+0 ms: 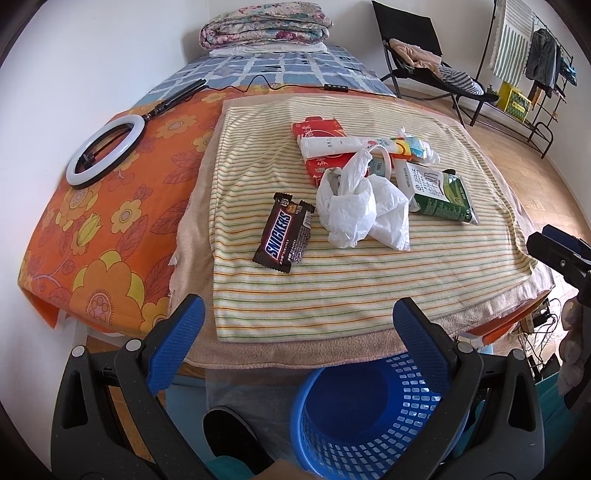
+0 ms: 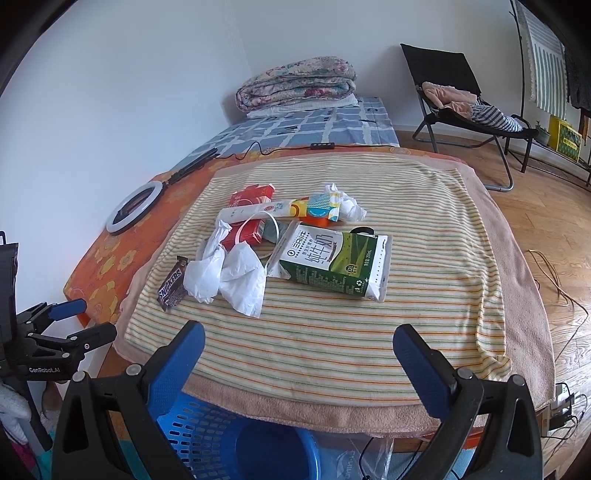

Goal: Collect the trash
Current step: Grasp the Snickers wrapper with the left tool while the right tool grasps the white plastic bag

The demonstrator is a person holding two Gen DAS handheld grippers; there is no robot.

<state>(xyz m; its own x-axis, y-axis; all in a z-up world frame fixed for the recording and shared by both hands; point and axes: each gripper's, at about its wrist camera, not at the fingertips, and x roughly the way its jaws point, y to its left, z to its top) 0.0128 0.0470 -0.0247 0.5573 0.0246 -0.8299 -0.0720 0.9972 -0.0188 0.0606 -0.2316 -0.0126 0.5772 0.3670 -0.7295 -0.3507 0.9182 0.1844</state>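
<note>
Trash lies piled on a striped towel (image 1: pixel 332 280) (image 2: pixel 332 332) on the bed: a Snickers wrapper (image 1: pixel 284 232) (image 2: pixel 170 288), crumpled white plastic bags (image 1: pixel 362 210) (image 2: pixel 229 277), a green milk carton (image 1: pixel 439 192) (image 2: pixel 332 262), a red box (image 1: pixel 321 127) (image 2: pixel 249 195), a long white packet (image 1: pixel 332 146) (image 2: pixel 251 212) and crumpled tissue (image 2: pixel 347 206). A blue mesh basket (image 1: pixel 369 417) (image 2: pixel 221 439) stands on the floor below the bed's near edge. My left gripper (image 1: pixel 298 343) is open above the basket. My right gripper (image 2: pixel 298 350) is open over the towel's front edge. Both hold nothing.
A ring light (image 1: pixel 105 149) (image 2: pixel 133 210) with its cable lies on the orange floral sheet at left. Folded quilts (image 1: pixel 266 26) (image 2: pixel 295 81) sit at the bed's far end. A black folding chair (image 1: pixel 424 62) (image 2: pixel 461 96) with clothes and a clothes rack (image 1: pixel 532 74) stand on the wooden floor.
</note>
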